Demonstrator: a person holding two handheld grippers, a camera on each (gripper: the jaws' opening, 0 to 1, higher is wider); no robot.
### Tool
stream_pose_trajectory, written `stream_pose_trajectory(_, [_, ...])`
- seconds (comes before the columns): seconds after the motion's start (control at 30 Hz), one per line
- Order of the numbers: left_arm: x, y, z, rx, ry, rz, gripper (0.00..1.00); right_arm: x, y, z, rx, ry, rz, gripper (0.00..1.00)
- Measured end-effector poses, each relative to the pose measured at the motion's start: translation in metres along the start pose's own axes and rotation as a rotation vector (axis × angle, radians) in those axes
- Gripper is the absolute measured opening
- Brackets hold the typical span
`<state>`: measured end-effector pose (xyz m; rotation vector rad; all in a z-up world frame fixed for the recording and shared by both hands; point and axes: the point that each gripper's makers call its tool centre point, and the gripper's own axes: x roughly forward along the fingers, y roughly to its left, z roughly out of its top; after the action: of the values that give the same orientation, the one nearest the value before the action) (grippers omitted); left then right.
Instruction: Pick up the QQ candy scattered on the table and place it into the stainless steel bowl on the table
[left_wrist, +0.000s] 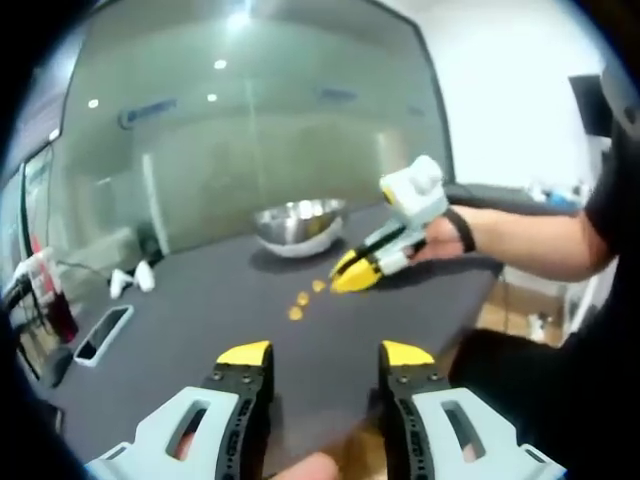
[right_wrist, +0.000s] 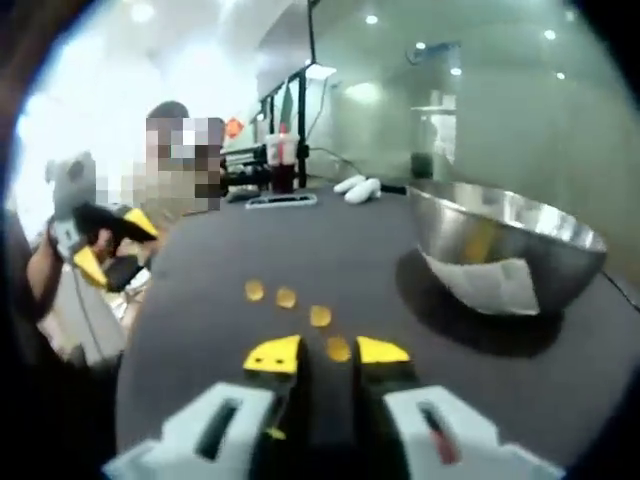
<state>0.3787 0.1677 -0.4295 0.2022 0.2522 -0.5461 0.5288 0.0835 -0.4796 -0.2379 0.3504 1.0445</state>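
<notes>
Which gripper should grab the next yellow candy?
Probably the right gripper. Its tips sit low on the table with a candy between them, and the bowl is close by. The left gripper is held open, farther back from the candies.

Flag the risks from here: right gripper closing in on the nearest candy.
1. The right gripper has its jaws nearly closed around the nearest candy; such a small piece could squirt out or slip off.
2. The other candies lie close by, so a sweep could scatter them.
3. The stainless steel bowl has a raised rim; a low carry could clip it.
</notes>
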Motion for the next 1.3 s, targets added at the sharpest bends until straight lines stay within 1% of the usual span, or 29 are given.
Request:
stream_pose_trajectory(0.07, [-0.001,0.002,-0.002,-0.002,0.003,0.004,0.43,0.001,0.001,0.0,-0.026,0.007,-0.002,0.14])
stream_pose_trajectory(0.1, [-0.001,0.004,-0.003,-0.002,0.006,0.006,0.43,0.001,0.004,0.0,-0.044,0.008,0.002,0.09])
stream_pose_trajectory(0.17, [-0.002,0.005,-0.005,-0.003,0.01,0.004,0.43,0.001,0.005,0.0,-0.061,0.008,0.002,0.09])
stream_pose_trajectory(0.27, [-0.002,0.005,-0.006,0.0,0.016,-0.003,0.43,0.0,0.004,0.0,-0.036,0.005,0.004,0.09])
stream_pose_trajectory(0.4, [-0.002,0.006,-0.003,0.006,0.011,-0.006,0.43,-0.001,0.006,0.0,-0.036,-0.001,0.002,0.09])
stream_pose_trajectory(0.43, [-0.001,0.006,-0.002,0.006,0.009,-0.006,0.43,-0.002,0.006,0.001,-0.021,-0.01,0.003,0.09])
stream_pose_trajectory(0.47, [-0.001,0.006,-0.002,0.005,0.007,-0.006,0.43,-0.004,0.009,0.005,0.029,-0.036,0.018,0.09])
stream_pose_trajectory(0.5, [-0.001,0.006,-0.001,0.005,0.005,-0.006,0.43,-0.007,0.009,0.008,0.057,-0.059,0.033,0.09])
stream_pose_trajectory(0.57, [0.0,0.005,-0.002,0.006,0.006,-0.011,0.43,-0.016,0.006,0.02,0.078,-0.119,0.027,0.09])
stream_pose_trajectory(0.63, [0.001,0.005,-0.003,0.006,0.008,-0.014,0.43,-0.03,-0.008,0.039,0.058,-0.186,-0.046,0.09])
stream_pose_trajectory(0.7, [0.002,0.004,-0.005,0.005,0.011,-0.016,0.43,-0.04,-0.019,0.057,0.055,-0.25,-0.08,0.09])
stream_pose_trajectory(0.77, [0.003,0.004,-0.005,0.002,0.012,-0.016,0.43,-0.053,-0.026,0.078,0.093,-0.336,-0.096,0.09])
stream_pose_trajectory(0.83, [0.004,0.003,-0.005,0.0,0.012,-0.021,0.43,-0.067,-0.043,0.095,0.098,-0.407,-0.179,0.09])
stream_pose_trajectory(0.87, [0.005,0.002,-0.005,0.002,0.011,-0.024,0.43,-0.071,-0.052,0.1,0.086,-0.42,-0.219,0.09])
stream_pose_trajectory(0.9, [0.005,0.001,-0.005,0.003,0.011,-0.026,0.43,-0.075,-0.064,0.104,0.077,-0.422,-0.265,0.09])
stream_pose_trajectory(0.93, [0.006,0.001,-0.005,0.003,0.011,-0.029,0.43,-0.077,-0.08,0.103,0.077,-0.391,-0.332,0.09])
stream_pose_trajectory(1.0, [0.006,0.0,-0.006,0.002,0.013,-0.029,0.43,-0.075,-0.094,0.1,0.06,-0.352,-0.385,0.09])
stream_pose_trajectory(1.03, [0.006,0.0,-0.006,0.001,0.014,-0.029,0.43,-0.075,-0.102,0.099,0.065,-0.334,-0.41,0.09])
stream_pose_trajectory(1.07, [0.006,0.0,-0.006,0.002,0.015,-0.031,0.43,-0.073,-0.105,0.102,0.055,-0.343,-0.41,0.09])
stream_pose_trajectory(1.13, [0.005,0.0,-0.006,0.002,0.016,-0.033,0.43,-0.07,-0.109,0.103,0.034,-0.331,-0.406,0.09])
stream_pose_trajectory(1.17, [0.005,0.0,-0.007,0.003,0.018,-0.034,0.43,-0.066,-0.12,0.105,0.03,-0.326,-0.419,0.09])
stream_pose_trajectory(1.2, [0.005,0.001,-0.009,0.001,0.024,-0.032,0.43,-0.065,-0.123,0.106,0.034,-0.322,-0.425,0.09])
stream_pose_trajectory(1.23, [0.005,0.002,-0.011,-0.001,0.031,-0.027,0.43,-0.068,-0.12,0.104,0.039,-0.326,-0.429,0.09])
stream_pose_trajectory(1.3, [0.004,0.003,-0.013,-0.002,0.034,-0.022,0.43,-0.071,-0.122,0.105,0.071,-0.353,-0.457,0.1])
